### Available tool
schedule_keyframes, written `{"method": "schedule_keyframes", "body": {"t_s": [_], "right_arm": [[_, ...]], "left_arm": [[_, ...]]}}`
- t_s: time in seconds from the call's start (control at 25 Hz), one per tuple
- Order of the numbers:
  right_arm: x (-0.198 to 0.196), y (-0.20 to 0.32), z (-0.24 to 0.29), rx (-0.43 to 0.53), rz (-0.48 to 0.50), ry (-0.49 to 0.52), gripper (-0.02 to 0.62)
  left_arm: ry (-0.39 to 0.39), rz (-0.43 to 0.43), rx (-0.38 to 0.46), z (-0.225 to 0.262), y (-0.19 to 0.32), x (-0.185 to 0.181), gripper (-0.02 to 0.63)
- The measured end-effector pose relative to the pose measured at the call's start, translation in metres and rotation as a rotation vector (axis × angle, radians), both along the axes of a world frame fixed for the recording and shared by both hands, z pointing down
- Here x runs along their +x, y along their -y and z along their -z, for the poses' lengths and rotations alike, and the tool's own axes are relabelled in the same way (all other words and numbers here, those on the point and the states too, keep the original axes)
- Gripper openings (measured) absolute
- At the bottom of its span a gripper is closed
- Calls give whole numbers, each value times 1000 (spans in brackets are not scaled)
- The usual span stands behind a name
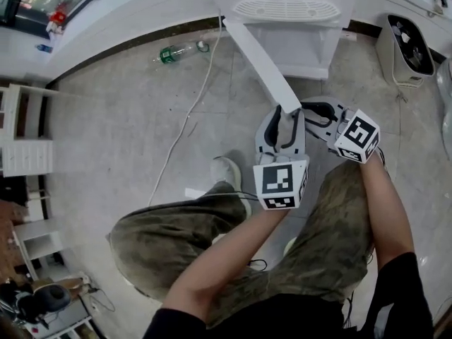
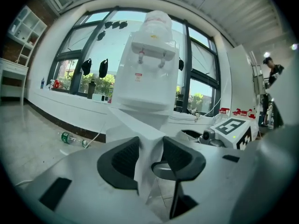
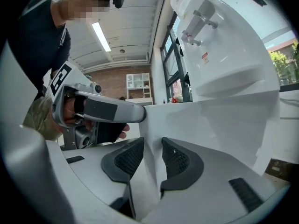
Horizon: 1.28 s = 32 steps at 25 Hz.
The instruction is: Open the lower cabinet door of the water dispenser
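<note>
The white water dispenser (image 1: 286,9) stands against the far wall. Its lower cabinet door (image 1: 258,55) is swung out toward me. My left gripper (image 1: 282,111) sits at the door's free edge; in the left gripper view that edge (image 2: 145,139) fills the gap and the left gripper (image 2: 150,155) is shut on it. My right gripper (image 1: 305,106) is just to the right, at the same edge. In the right gripper view the door (image 3: 196,125) lies between the jaws of the right gripper (image 3: 152,157) with thin gaps, so it is open. The left gripper (image 3: 103,111) shows beside it there.
A plastic bottle (image 1: 180,51) lies on the floor by the wall, with a white cable (image 1: 191,111) running past it. A white bin (image 1: 409,48) stands at the right and white shelves (image 1: 25,154) at the left. My legs and shoe (image 1: 226,171) are below the grippers.
</note>
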State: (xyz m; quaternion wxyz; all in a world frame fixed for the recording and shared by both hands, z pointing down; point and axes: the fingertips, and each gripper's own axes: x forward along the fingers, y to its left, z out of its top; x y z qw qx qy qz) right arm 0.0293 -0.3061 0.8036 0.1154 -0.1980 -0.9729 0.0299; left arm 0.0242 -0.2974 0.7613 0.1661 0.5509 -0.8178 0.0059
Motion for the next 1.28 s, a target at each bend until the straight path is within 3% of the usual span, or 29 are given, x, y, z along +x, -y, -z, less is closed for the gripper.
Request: {"method": "schedule_keyframes", "body": {"t_s": [0.2, 0.36, 0.52, 0.76, 1.28], "right_arm": [[-10, -14, -1, 16, 68, -45, 110], [-19, -29, -3, -6, 67, -50, 103], [-24, -46, -5, 4, 91, -67, 104], [-38, -59, -4, -22, 88, -47, 93], [-57, -81, -3, -16, 76, -37, 87]], "left_arm": [[-19, -87, -44, -4, -16, -10, 141], [36, -156, -139, -7, -30, -18, 140], [11, -103, -148, -9, -46, -23, 143], [17, -104, -156, -7, -61, -39, 135], [44, -35, -87, -8, -85, -57, 132]]}}
